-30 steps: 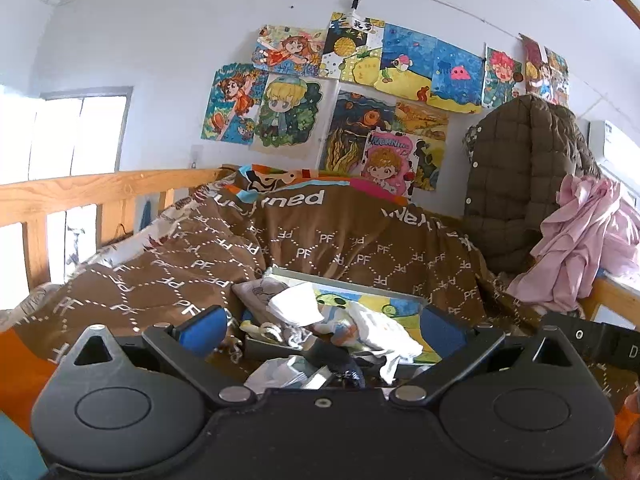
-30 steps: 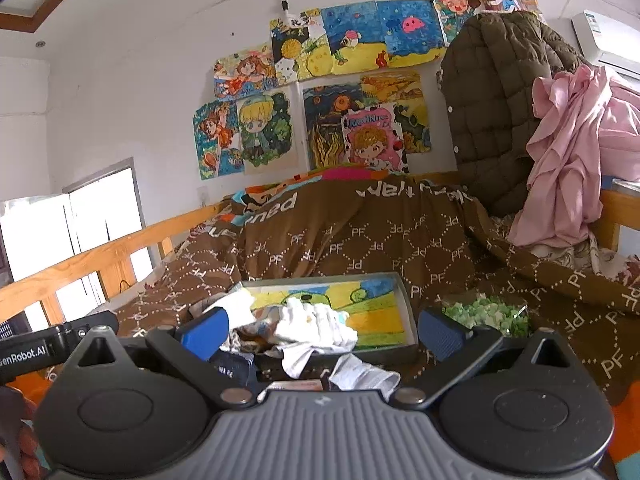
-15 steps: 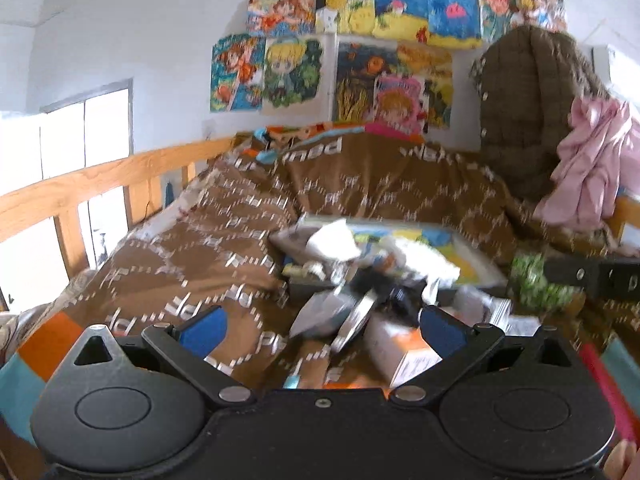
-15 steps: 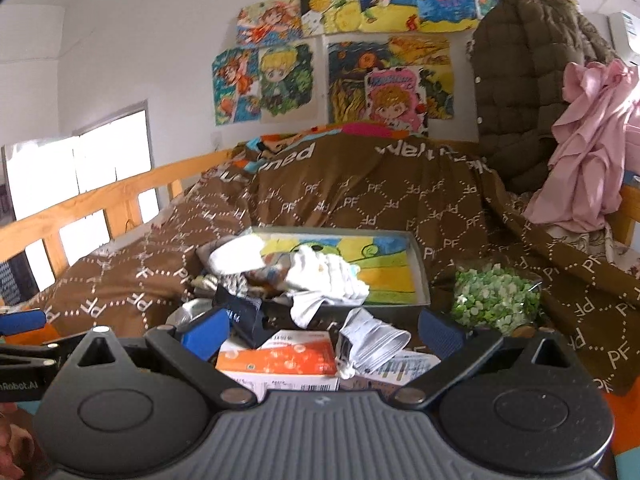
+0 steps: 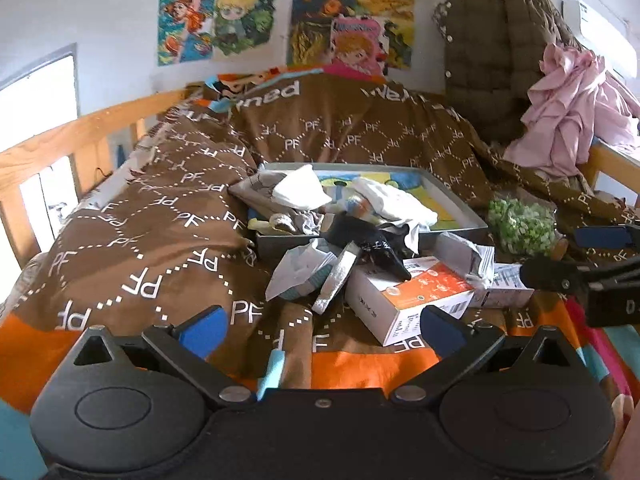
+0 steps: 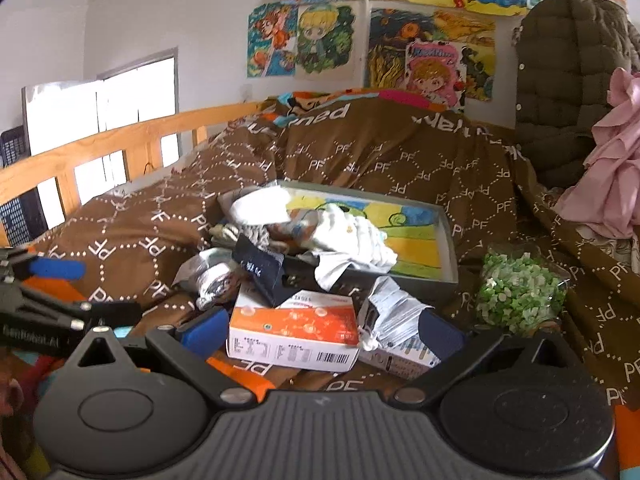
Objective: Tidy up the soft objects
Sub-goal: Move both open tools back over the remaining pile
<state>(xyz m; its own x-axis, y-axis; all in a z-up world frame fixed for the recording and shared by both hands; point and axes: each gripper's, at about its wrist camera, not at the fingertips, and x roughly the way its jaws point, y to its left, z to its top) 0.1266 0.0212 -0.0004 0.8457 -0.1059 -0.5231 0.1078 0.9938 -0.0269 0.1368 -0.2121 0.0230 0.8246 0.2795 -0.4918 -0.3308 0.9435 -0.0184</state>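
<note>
Both grippers, left [image 5: 322,330] and right [image 6: 320,330], gape wide, holding nothing. Soft clothes [image 5: 384,200] heap in the tray [image 5: 460,200] at frame centre (boxes [image 5: 416,292] in front). Best to reach over the boxes and pinch one cloth only.

Quilt-covered bed [image 5: 152,248], tray [image 5: 460,200], boxes [image 5: 420,296]

both claws drawn back, orange box [image 5: 416,296] revealed

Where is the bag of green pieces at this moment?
The green bag lies on the brown blanket at the right of both views, just right of the grey tray and behind the small boxes.
</note>
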